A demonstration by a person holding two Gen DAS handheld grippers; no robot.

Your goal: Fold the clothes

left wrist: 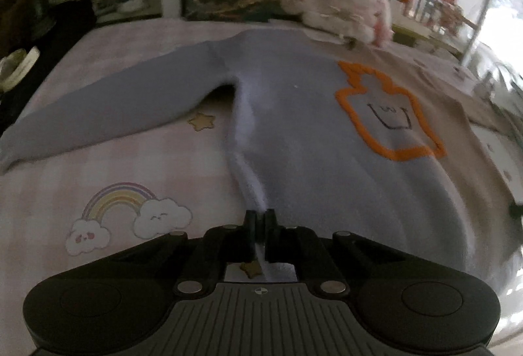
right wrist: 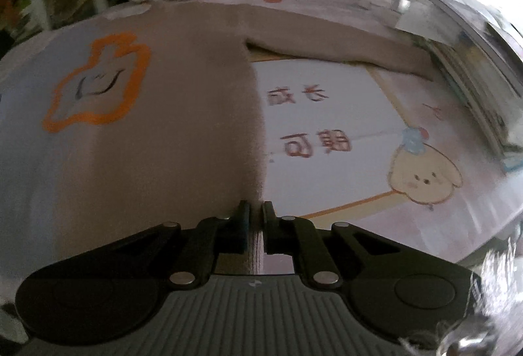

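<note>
Two grippers, left gripper (left wrist: pixel 260 218) and right gripper (right wrist: pixel 256 212), pinch the soft fleecy sweater (left wrist: pixel 310 114).

We hold our left gripper (left wrist: pixel 260 218) low and level, its two black fingers (left wrist: pixel 250 231) drawn nearly together with a thin fold of cloth pinched between them. Our right gripper (right wrist: pixel 256 212) sits the same way, its fingers (right wrist: pixel 269 225) clamped on a strip of fabric running back toward its palm.
</note>
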